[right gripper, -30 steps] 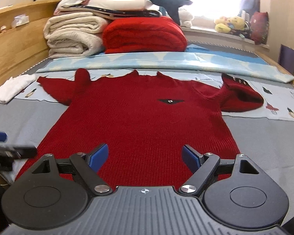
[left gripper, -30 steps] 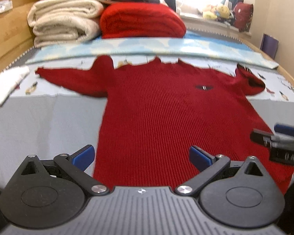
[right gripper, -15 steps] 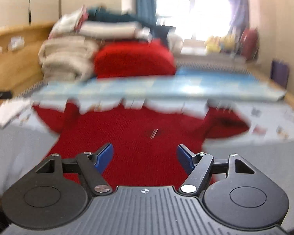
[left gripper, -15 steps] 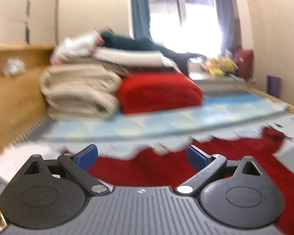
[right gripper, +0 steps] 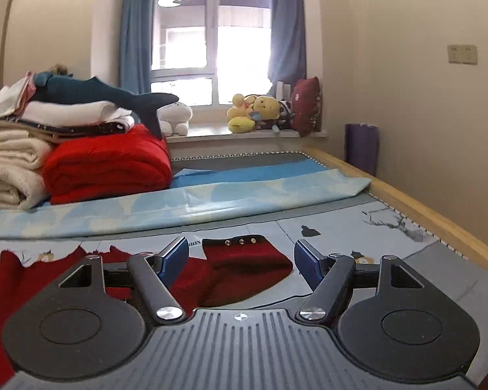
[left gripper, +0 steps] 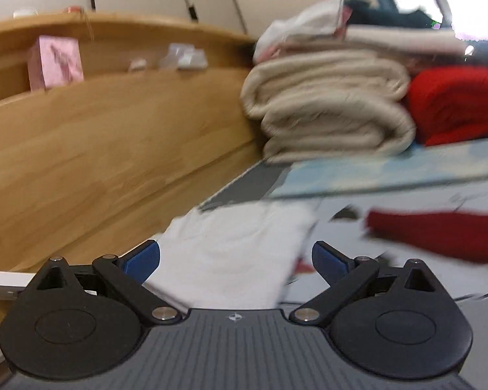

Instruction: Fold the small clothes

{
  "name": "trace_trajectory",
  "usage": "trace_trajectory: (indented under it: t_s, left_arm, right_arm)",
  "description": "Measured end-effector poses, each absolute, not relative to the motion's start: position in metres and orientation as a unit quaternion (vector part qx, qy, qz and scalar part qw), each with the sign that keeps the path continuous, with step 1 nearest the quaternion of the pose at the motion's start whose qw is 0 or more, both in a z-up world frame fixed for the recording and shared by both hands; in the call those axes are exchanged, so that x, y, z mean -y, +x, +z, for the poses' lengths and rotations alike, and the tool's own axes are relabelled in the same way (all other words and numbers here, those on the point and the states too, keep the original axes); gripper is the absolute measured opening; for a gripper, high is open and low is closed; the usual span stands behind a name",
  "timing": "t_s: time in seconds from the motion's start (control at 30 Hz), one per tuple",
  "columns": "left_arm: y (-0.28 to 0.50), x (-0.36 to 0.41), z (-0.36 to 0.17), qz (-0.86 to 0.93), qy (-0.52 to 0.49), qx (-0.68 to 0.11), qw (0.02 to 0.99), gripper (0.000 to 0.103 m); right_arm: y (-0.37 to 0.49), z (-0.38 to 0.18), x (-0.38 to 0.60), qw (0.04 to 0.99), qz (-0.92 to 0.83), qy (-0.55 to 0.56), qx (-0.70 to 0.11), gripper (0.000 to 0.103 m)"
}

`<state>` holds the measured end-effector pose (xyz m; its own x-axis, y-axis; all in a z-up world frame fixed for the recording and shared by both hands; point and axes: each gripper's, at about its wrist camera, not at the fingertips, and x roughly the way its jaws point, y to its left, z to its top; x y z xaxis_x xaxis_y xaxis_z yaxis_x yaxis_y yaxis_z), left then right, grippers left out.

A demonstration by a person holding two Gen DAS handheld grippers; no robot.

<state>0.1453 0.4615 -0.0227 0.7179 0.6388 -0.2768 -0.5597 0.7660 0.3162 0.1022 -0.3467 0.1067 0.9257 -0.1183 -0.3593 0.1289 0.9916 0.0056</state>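
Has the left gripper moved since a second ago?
Yes. The left gripper swung left, judged against the cream blanket stack: earlier it faced the red sweater body; now it faces the white cloth by the wooden bed side.

Left view low toward headboard (left gripper: pixel 81 136), right toward window (right gripper: pixel 211 42)

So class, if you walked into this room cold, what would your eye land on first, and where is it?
Probably the red sweater spread on the bed, its buttoned cuff lying ahead of the open right gripper. Next, the red folded blanket beside the cream blankets at the bed's far left. The open left gripper points at a white cloth near the wooden bedside.
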Motion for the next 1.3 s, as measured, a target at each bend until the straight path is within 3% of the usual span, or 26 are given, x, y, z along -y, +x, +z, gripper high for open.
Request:
trace_trajectory:
  t_s: [0.17,0.27,0.33,0.5,0.7,0.83,0.93,1.07,1.1,1.3]
  left_arm:
    - [0.163,-0.522,-0.059,0.334,0.05,-0.221,0.915,0.101]
    - [0.16,-0.532,-0.063,0.371,-0.039,-0.257,0.892,0.1]
    - [0.156,-0.512,-0.047,0.376,-0.086,-0.251,0.888,0.1]
    - [0.188,-0.418,0.007,0.28,-0.035,-0.186,0.941,0.102]
    - [0.255,-0.364,0.048,0.223,-0.068,-0.246,0.941,0.102]
    - [0.281,-0.342,0.063,0.228,-0.157,-0.285,0.918,0.098]
    - [0.286,-0.326,0.055,0.22,-0.219,-0.289,0.906,0.087]
    - [0.286,-0.308,0.013,0.167,-0.207,-0.318,0.91,0.045]
    - [0.289,-0.309,0.003,0.171,-0.204,-0.333,0.905,0.04]
    - [0.303,-0.335,-0.042,0.209,-0.255,-0.343,0.879,0.039]
  right_arm:
    - [0.11,0.112,0.335,0.98,-0.066,-0.008,-0.189,0.073]
    - [0.115,0.115,0.33,0.98,-0.063,-0.019,-0.19,0.073]
    - [0.118,0.115,0.327,0.979,-0.063,-0.023,-0.19,0.073]
    - [0.133,0.119,0.319,0.981,-0.047,-0.015,-0.189,0.074]
    - [0.173,0.122,0.296,0.982,-0.012,-0.013,-0.19,0.074]
    - [0.207,0.122,0.278,0.98,0.024,-0.004,-0.196,0.074]
    - [0.233,0.119,0.263,0.98,0.044,-0.01,-0.195,0.074]
    - [0.259,0.109,0.252,0.978,0.065,0.002,-0.196,0.074]
    - [0.262,0.106,0.251,0.977,0.071,0.009,-0.199,0.074]
    - [0.277,0.094,0.249,0.968,0.09,0.026,-0.234,0.053]
